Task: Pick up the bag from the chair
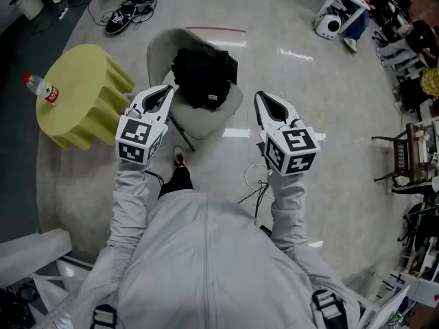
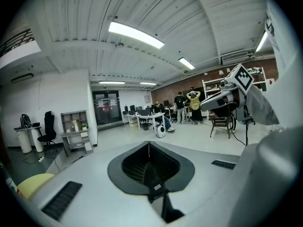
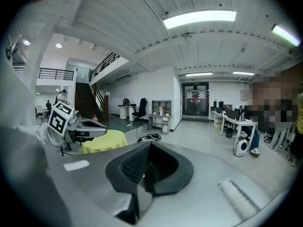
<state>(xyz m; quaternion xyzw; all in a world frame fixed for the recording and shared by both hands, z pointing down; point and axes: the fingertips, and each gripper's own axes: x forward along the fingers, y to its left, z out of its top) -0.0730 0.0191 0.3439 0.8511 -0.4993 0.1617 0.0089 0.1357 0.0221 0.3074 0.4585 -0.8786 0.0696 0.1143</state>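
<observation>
A black bag (image 1: 201, 76) lies on the seat of a grey chair (image 1: 214, 115) in the head view, straight ahead of me. My left gripper (image 1: 167, 88) hangs by the chair's left side, its tips level with the bag's lower left corner and apart from it. My right gripper (image 1: 260, 96) is held to the right of the chair, off the seat. The jaws of both are shut with nothing between them. Each gripper view looks out level across the room, so neither shows the bag or chair. The left gripper (image 2: 149, 148) sees the right one, and the right gripper (image 3: 150, 148) sees the left.
A round yellow table (image 1: 86, 94) with a red-capped bottle (image 1: 42, 88) stands left of the chair. A shoe and cables (image 1: 127, 14) lie on the floor beyond. A white cable (image 1: 255, 178) trails by my feet. Chairs and racks (image 1: 406, 149) line the right side. Several people stand at desks (image 2: 184, 107).
</observation>
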